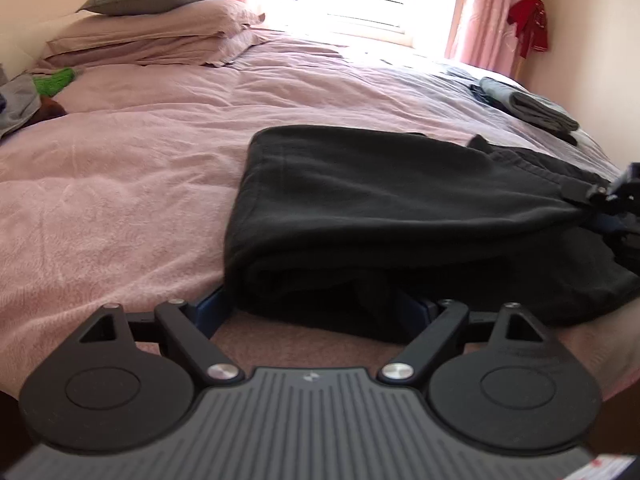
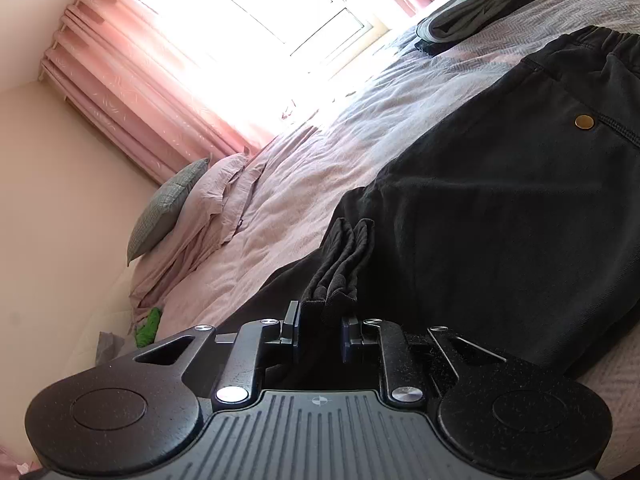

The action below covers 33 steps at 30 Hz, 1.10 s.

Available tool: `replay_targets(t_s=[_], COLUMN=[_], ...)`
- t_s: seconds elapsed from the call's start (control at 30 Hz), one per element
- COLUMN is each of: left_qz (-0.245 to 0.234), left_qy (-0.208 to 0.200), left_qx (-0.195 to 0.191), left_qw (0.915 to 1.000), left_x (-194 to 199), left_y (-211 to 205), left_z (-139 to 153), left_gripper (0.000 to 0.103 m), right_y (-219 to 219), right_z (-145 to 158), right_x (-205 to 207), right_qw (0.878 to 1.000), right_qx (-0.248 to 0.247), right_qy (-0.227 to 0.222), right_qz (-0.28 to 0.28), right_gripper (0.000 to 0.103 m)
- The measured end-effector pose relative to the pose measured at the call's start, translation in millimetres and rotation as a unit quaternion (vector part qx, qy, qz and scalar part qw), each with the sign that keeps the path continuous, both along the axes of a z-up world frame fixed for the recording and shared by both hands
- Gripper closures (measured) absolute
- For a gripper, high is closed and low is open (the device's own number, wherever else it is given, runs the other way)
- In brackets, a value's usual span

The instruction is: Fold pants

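Straddling pants (image 1: 384, 216) fold — wide jaws

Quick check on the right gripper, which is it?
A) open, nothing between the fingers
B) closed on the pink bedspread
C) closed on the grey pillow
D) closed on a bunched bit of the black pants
D: in the right wrist view the right gripper has its fingers pinched on a gathered ribbed edge of the black pants, which lie on the pink bedspread.

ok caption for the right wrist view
Right gripper shut on a bunched edge of the black pants on the bed.
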<state>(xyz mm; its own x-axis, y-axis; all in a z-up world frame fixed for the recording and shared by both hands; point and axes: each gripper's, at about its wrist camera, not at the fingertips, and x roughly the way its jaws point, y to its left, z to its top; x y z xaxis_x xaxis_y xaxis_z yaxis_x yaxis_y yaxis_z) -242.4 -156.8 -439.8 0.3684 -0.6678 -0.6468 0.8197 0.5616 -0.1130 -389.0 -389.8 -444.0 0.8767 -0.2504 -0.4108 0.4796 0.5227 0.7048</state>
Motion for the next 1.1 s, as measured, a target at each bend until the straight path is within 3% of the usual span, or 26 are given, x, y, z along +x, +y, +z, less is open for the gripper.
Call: replay_targets(t_s=[0.13, 0.37, 0.47, 0.5, 0.6, 0.7, 0.77, 0.83, 0.9, 0.97, 1.1], left_qz=[0.046, 0.079, 0.087, 0.088, 0.078, 0.028, 0.000, -0.019, -0.021, -0.029, -0.081], left_qy=[0.066, 0.136, 0.102, 0.103, 0.090, -0.018, -0.067, -0.110, -0.106, -0.073, -0.074], left_qx=[-0.068, -0.136, -0.093, -0.094, -0.084, -0.014, 0.022, 0.044, 0.057, 0.057, 0.089], left_qw=[0.9945, 0.9781, 0.9866, 0.9863, 0.9893, 0.9993, 0.9975, 0.9927, 0.9925, 0.9953, 0.9900], left_x=[23, 26, 26, 28, 28, 5, -3, -11, -12, -4, 2], left_y=[14, 12, 6, 10, 18, 8, 0, -6, -8, -4, 15], left_z=[6, 8, 3, 2, 5, 8, 4, -2, -4, 4, 30], left_gripper=[0.022, 0.028, 0.037, 0.045, 0.057, 0.059, 0.059, 0.057, 0.057, 0.057, 0.041], right_y=[-1, 2, 0, 0, 2, 2, 2, 7, 13, 15, 11], right_z=[-2, -8, -10, -10, -9, -16, -22, -25, -27, -27, -17], right_x=[0, -1, 0, -1, 0, 4, 7, 13, 21, 27, 27], right_qw=[1.000, 1.000, 1.000, 1.000, 1.000, 0.998, 0.996, 0.993, 0.987, 0.980, 0.974], right_qx=[0.001, 0.000, 0.003, 0.002, -0.006, -0.003, -0.007, -0.047, -0.075, -0.100, -0.102], right_qy=[0.002, 0.012, 0.015, 0.016, 0.028, 0.065, 0.088, 0.110, 0.137, 0.165, 0.185], right_qz=[0.000, -0.001, 0.000, 0.000, 0.003, 0.001, 0.007, 0.016, 0.028, 0.054, 0.086], right_gripper=[0.088, 0.088, 0.088, 0.088, 0.088, 0.088, 0.088, 0.088, 0.088, 0.088, 0.079])
